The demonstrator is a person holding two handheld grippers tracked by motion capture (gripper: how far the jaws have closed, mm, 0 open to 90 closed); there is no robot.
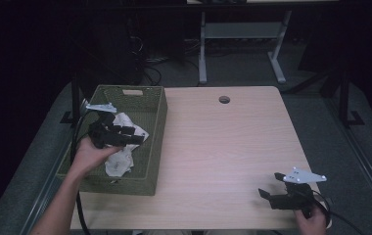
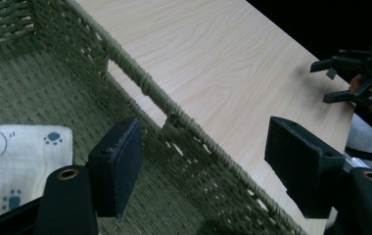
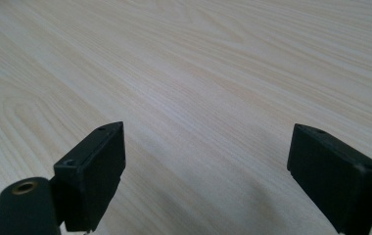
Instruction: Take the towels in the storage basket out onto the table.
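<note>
Jaws of our left gripper [image 2: 203,169] stand wide apart with nothing between them, straddling the right wall of the green woven basket [image 1: 155,142]. At 9 o'clock from them, the white printed cloth [image 2: 20,164] lies crumpled on the basket floor. Our right gripper [image 1: 272,188], jaws also apart and empty, rests at 4 o'clock on the counter [image 1: 218,147], well apart from the basket.

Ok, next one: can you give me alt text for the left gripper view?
The left gripper hangs open over the near wall of a woven green basket, its two black fingers apart with nothing between them. A white cloth printed with paw marks lies on the basket floor at left. Beyond the rim runs a pale wooden table, with the right gripper at its far right.
</note>
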